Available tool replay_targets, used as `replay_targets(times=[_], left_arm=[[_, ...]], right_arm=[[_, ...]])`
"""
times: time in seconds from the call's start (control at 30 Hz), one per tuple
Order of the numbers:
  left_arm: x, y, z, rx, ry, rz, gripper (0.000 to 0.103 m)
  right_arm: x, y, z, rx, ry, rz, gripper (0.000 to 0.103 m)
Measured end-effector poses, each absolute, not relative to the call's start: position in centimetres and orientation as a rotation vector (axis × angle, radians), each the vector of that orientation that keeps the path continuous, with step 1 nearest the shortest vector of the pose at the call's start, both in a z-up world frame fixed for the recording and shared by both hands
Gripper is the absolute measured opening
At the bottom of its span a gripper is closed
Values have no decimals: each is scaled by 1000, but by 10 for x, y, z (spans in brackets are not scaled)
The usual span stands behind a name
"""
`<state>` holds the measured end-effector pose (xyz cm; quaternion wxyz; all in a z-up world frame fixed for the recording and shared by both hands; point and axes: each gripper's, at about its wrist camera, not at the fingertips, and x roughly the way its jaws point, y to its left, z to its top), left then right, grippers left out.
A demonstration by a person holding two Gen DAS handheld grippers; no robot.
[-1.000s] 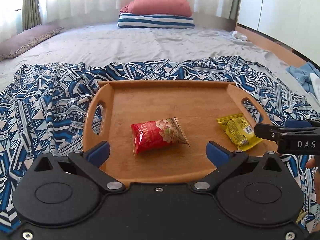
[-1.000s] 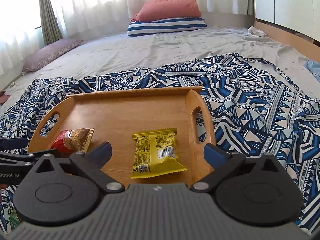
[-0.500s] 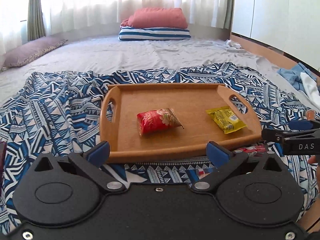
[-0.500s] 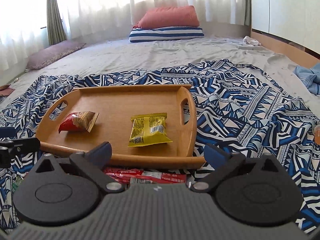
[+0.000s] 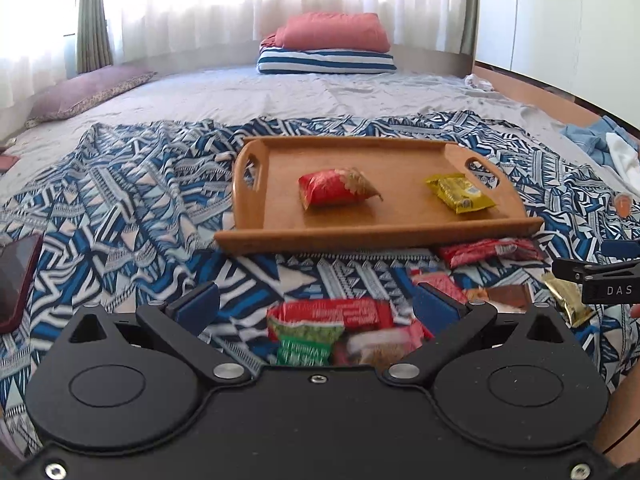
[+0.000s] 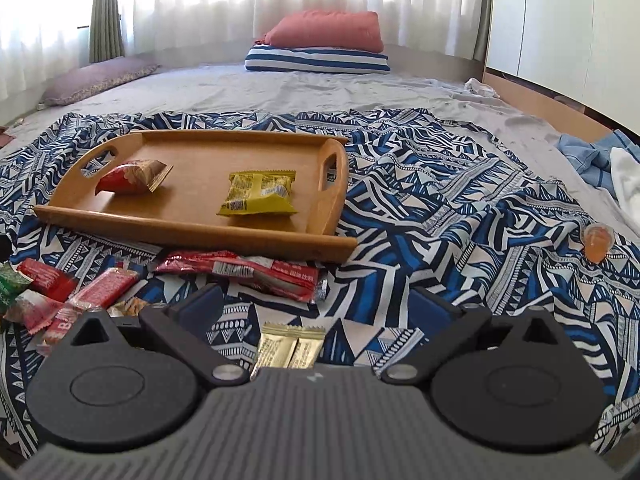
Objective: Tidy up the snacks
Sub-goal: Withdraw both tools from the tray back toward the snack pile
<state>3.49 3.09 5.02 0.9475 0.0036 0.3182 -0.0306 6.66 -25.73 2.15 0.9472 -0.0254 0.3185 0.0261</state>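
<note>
A wooden tray [image 5: 400, 232] [image 6: 192, 232] lies on the patterned cloth and holds a red snack bag [image 5: 336, 188] [image 6: 132, 176] and a yellow snack bag [image 5: 460, 192] [image 6: 258, 194]. Several loose snacks lie in front of it: a long red pack [image 6: 240, 270] [image 5: 488, 250], red bars [image 5: 332, 312] [image 6: 100, 290], a green packet [image 5: 306, 344] and gold sachets [image 6: 290, 350]. My left gripper [image 5: 316, 304] is open and empty above the red bar and green packet. My right gripper [image 6: 316, 304] is open and empty above the gold sachets.
A dark red phone [image 5: 16, 276] lies on the cloth at the left. A small orange jelly cup [image 6: 598, 240] sits at the right. Pillows [image 5: 326, 46] lie at the far end of the bed. Blue clothes [image 6: 596, 160] lie at the right edge.
Both grippers have pulled back from the tray toward the near edge of the cloth. The loose snacks in front of the tray have come into view. Both stay open.
</note>
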Motion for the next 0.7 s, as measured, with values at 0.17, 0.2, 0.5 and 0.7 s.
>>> replay_targets(times=[0.17, 0.2, 0.5, 0.7], left_arm=[[22, 40, 38, -2, 651, -27, 103], [20, 41, 37, 3, 649, -22, 103], [8, 41, 23, 92, 629, 13, 99], [10, 41, 14, 87, 635, 19, 86]], right_arm=[[53, -257, 9, -73, 639, 35, 103], [50, -256, 7, -80, 638, 32, 103], [39, -256, -13, -104, 634, 17, 103], [37, -260, -16, -50, 631, 7, 103]])
